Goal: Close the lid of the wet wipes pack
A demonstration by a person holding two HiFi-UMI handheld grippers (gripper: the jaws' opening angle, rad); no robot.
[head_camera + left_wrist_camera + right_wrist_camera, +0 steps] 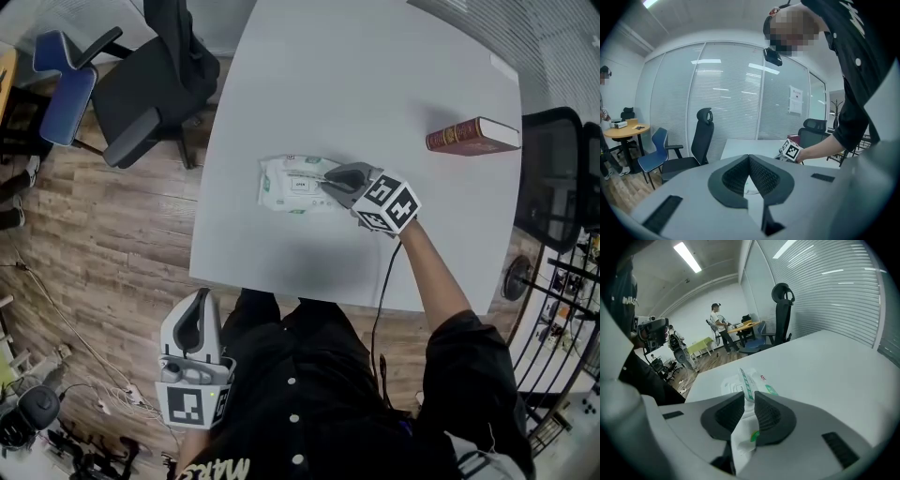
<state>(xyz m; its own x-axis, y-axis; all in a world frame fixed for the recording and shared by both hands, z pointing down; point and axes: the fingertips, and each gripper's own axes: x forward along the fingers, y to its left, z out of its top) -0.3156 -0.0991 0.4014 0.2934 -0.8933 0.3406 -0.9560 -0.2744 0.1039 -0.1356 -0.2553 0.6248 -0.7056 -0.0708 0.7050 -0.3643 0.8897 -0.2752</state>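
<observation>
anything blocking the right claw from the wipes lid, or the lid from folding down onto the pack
Nothing visible. The lid flap stands up between the right claw's slightly parted jaws, and the wipes pack top beside it looks bare. The book lies well off to the side.

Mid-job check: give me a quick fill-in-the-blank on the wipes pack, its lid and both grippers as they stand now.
1. The soft white wet wipes pack on the white table has its green-striped flap lid raised, not yet ___.
2. That lid stands between the jaws of the right gripper, which are slightly ___.
3. The left gripper, held off the table, has its jaws ___, with nothing between them.

Missing words: closed; apart; together.
</observation>
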